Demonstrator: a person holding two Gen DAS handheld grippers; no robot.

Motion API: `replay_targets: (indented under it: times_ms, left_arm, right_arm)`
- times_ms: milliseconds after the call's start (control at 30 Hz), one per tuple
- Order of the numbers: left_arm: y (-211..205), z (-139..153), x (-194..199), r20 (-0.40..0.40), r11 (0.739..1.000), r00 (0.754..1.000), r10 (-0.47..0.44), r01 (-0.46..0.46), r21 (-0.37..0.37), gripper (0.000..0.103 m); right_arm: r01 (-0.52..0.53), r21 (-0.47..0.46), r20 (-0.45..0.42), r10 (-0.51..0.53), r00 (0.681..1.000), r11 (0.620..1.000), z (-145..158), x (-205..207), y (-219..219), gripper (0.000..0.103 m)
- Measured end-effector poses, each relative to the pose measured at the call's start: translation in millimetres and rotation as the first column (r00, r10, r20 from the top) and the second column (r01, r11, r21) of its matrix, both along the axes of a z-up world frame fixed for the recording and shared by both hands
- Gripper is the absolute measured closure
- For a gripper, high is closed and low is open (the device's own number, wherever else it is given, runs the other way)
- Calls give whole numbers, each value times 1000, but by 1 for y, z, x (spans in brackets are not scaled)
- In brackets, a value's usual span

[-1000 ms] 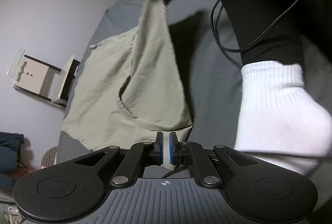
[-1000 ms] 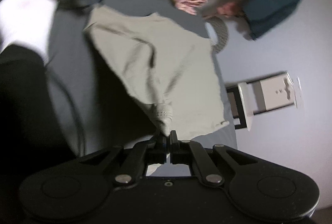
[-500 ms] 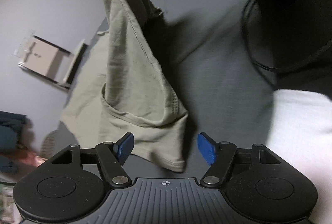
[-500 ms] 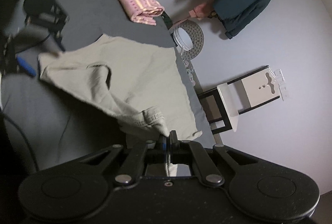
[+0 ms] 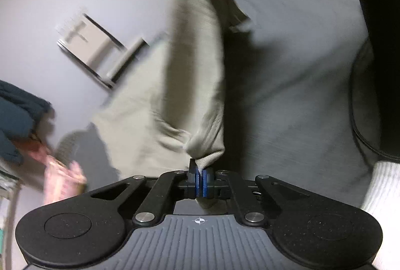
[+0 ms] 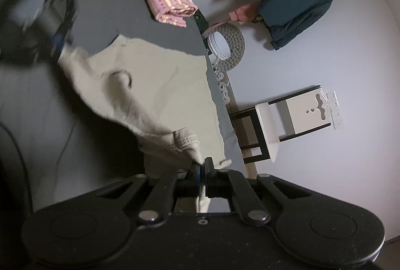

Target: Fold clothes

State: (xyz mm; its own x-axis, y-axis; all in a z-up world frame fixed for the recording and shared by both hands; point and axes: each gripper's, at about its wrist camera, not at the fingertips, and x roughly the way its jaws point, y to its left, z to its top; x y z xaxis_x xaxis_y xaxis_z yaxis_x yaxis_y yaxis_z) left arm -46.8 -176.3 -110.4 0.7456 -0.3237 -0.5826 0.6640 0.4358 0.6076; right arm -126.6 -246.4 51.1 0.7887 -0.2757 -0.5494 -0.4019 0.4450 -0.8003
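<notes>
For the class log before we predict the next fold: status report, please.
Left gripper shut on beige shirt. Right gripper shut on it too. Shirt partly lifted off grey bed. Folded pink cloth lies apart.

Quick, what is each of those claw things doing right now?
Left gripper: closed, pinching the beige shirt.
Right gripper: closed, pinching another part of the same shirt.

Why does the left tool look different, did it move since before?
Yes. The left tool was open half a second ago; now it has moved in and shut on the beige shirt, above the grey bed.
</notes>
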Motion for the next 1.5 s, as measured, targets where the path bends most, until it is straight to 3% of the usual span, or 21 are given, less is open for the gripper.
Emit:
replay_targets:
  times_ms: [233,400,600,733,800,900,1067,1200,1333,1500]
  left_arm:
    - [66,67,-12,126,997,991,-55,61,-49,101]
    - [88,102,-29,133,991,982,-133,133,9,101]
    - [94,115,-65,25,960,967,-255,250,129,101]
    - [99,116,-103,-124,931,941,-316,332,150,101]
    - [102,113,-120,-165,918,926,-341,365,155,101]
    - [102,110,-116,-168,911,923,-345,373,178,101]
    - [85,125,-57,-59,931,948,-312,317,181,101]
    - [73,127,1,31,954,966,-257,248,167,101]
    - [58,110,54,71,963,975,-210,194,188,101]
    - [37,74,123,48,971,989,-143,131,198,101]
  right_arm:
    - [-107,-43,-46,105,993,993,-14,-53,11,100]
    - [-135,22,-86,136,987,991,-12,-88,30,100]
    - [-171,94,-197,186,963,981,-14,-126,52,100]
    - [-161,187,-301,213,930,969,-17,-145,60,100]
    - [-134,227,-325,205,923,965,-18,-143,57,100]
    - [-77,238,-312,152,938,968,-18,-123,46,100]
    - [21,215,-211,25,977,976,-9,-66,17,100]
    - [80,184,-123,-58,991,980,-13,-16,-4,100]
    - [124,161,-46,-118,992,979,-30,31,-19,99]
    - [176,144,-16,-176,984,974,-60,90,-37,99]
